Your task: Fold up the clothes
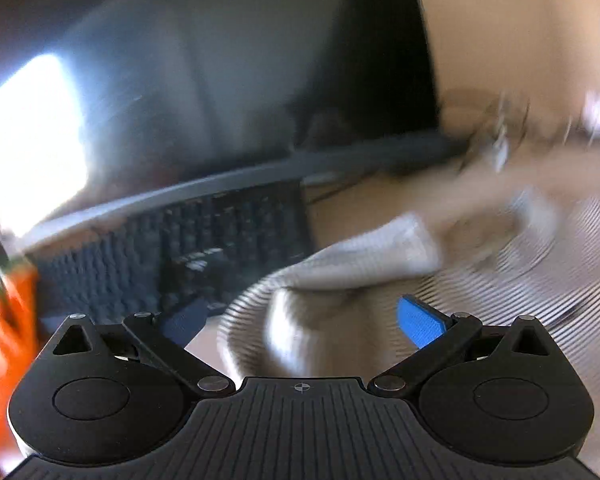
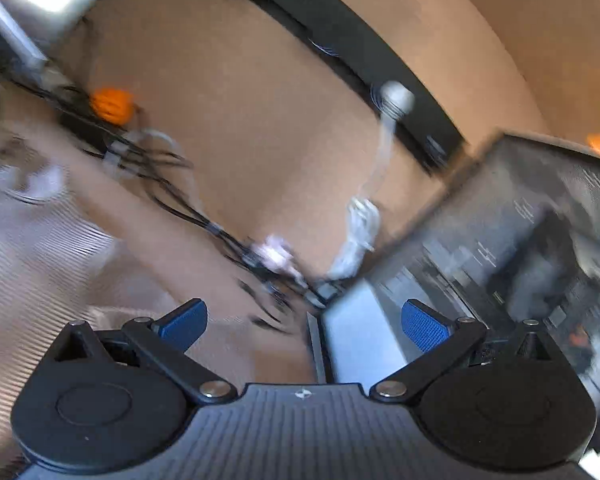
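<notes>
both tools stand spread wide with nothing between their blue pads. left tool point(image 1: 304, 322) hangs just over a rumpled striped shirt point(image 1: 500, 280) on the tan surface point(image 1: 364, 204), a pale ribbed cuff point(image 1: 384, 252) folded across the cloth ahead of it; a black keyboard point(image 1: 204, 248) lies beyond on the left, under a dark monitor point(image 1: 204, 80). right tool point(image 2: 304, 322) hovers over the bare surface point(image 2: 240, 140), the shirt point(image 2: 40, 248) off to its left, a tangle of black cables point(image 2: 172, 200) ahead, a laptop point(image 2: 500, 248) at right. both views are blurred.
</notes>
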Action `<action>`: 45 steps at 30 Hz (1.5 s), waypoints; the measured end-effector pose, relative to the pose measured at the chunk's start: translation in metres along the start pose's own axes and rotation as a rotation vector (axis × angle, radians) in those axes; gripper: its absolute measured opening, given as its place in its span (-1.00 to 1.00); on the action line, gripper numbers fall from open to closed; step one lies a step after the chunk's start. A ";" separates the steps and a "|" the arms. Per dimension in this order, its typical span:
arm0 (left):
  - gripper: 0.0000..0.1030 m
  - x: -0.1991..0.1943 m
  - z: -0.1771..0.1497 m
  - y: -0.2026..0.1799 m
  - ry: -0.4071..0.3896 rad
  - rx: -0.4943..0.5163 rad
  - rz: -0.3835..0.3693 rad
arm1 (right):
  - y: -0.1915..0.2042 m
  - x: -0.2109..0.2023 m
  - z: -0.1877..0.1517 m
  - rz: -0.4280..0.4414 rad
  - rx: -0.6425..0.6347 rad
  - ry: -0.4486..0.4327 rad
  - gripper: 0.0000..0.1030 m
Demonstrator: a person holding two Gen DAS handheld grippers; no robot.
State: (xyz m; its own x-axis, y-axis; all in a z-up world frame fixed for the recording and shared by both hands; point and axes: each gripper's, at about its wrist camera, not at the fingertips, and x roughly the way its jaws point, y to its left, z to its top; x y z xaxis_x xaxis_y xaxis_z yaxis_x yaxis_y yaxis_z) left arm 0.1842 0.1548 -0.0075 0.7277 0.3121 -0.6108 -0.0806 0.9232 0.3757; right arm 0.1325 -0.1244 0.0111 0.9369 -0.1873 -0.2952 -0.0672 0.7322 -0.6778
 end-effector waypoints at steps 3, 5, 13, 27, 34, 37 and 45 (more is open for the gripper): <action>1.00 0.026 0.000 -0.007 -0.001 0.141 0.127 | 0.006 0.006 0.010 0.221 -0.018 0.029 1.00; 1.00 0.036 0.003 0.001 -0.016 0.158 0.252 | 0.013 0.013 0.014 0.350 -0.021 0.070 1.00; 1.00 0.025 -0.020 0.120 0.068 -0.275 0.478 | 0.043 0.033 -0.001 0.294 -0.230 0.089 1.00; 1.00 -0.035 -0.020 0.107 0.004 -0.556 -0.208 | -0.055 0.041 0.027 0.103 0.154 0.126 1.00; 1.00 -0.025 -0.009 -0.004 0.090 -0.381 -0.598 | -0.015 0.051 -0.004 0.808 0.766 0.339 1.00; 1.00 -0.007 -0.018 -0.019 0.171 -0.397 -0.621 | 0.011 0.049 -0.010 0.816 0.686 0.333 1.00; 1.00 -0.002 -0.026 -0.027 0.202 -0.412 -0.621 | 0.004 0.055 -0.013 -0.099 0.213 0.151 1.00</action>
State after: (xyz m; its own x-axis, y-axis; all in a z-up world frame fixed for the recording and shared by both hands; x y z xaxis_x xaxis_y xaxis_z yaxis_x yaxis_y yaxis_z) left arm 0.1674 0.1349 -0.0346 0.5874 -0.2923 -0.7547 0.0259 0.9388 -0.3435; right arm 0.1795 -0.1402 -0.0171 0.8725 -0.3488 -0.3421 0.1111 0.8234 -0.5564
